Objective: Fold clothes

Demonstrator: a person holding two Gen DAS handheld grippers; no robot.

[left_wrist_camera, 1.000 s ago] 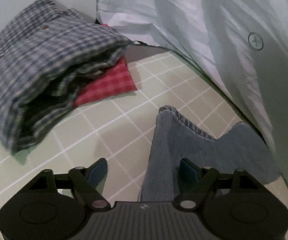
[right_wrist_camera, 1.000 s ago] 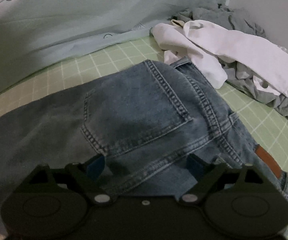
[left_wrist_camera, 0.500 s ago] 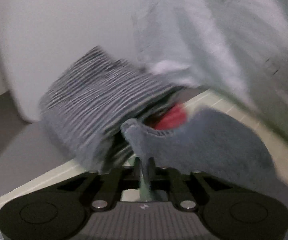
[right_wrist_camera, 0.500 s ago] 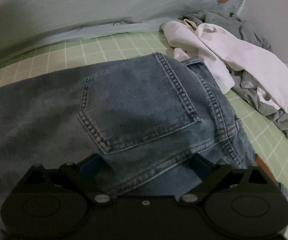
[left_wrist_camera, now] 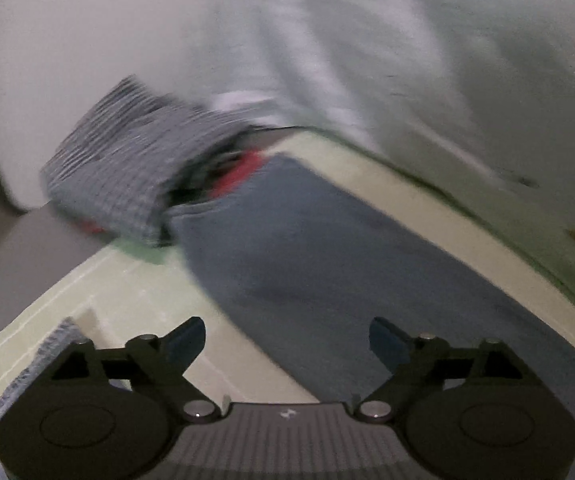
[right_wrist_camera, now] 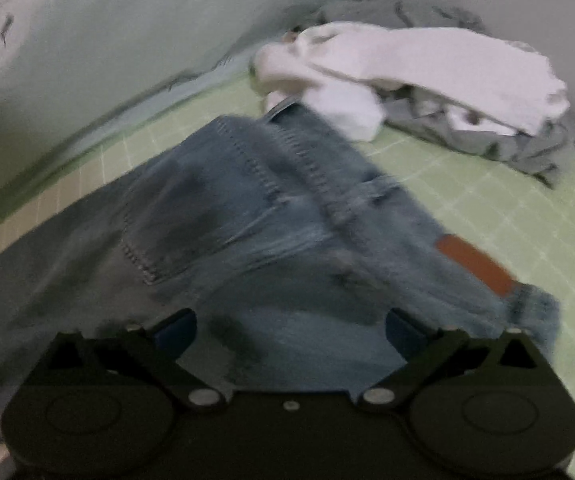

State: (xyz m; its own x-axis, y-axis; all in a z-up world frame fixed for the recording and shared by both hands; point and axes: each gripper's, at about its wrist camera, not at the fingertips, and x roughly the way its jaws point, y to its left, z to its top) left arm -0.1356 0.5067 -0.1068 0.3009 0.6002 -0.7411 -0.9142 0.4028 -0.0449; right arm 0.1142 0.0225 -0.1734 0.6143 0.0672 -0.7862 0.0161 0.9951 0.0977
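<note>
Left gripper (left_wrist_camera: 287,338): jaws spread wide, having just opened again after a brief closure; nothing between them, only pale checked bed sheet (left_wrist_camera: 135,300) and the near edge of a jeans leg (left_wrist_camera: 327,248) below. A strip of denim hem (left_wrist_camera: 19,384) shows at the lower left corner, partly hidden by the gripper body. Right gripper (right_wrist_camera: 291,332): jaws spread to their widest, having just opened a little further; they stand over the seat of the jeans (right_wrist_camera: 247,208) without pinching it, as far as the blur allows. The jeans lie flat on the green-and-white grid sheet (right_wrist_camera: 507,200), back pocket (right_wrist_camera: 191,208) up, a brown leather patch (right_wrist_camera: 475,264) at the waistband on the right. In the left view the leg runs away toward a folded blue plaid shirt (left_wrist_camera: 127,164), its far end touching or just beside the shirt; which one cannot be told. A red checked garment (left_wrist_camera: 239,172) shows under the plaid shirt, mostly covered. In the right view a white garment (right_wrist_camera: 407,68) lies on a crumpled grey garment (right_wrist_camera: 527,148) past the waistband; the white cloth touches the jeans' top edge. A pale blue quilt (left_wrist_camera: 367,60) with small orange motifs is banked along the far side of the bed. A plain light wall (left_wrist_camera: 67,20) stands behind. Both views are motion-blurred; stitching and sheet lines are smeared.
</note>
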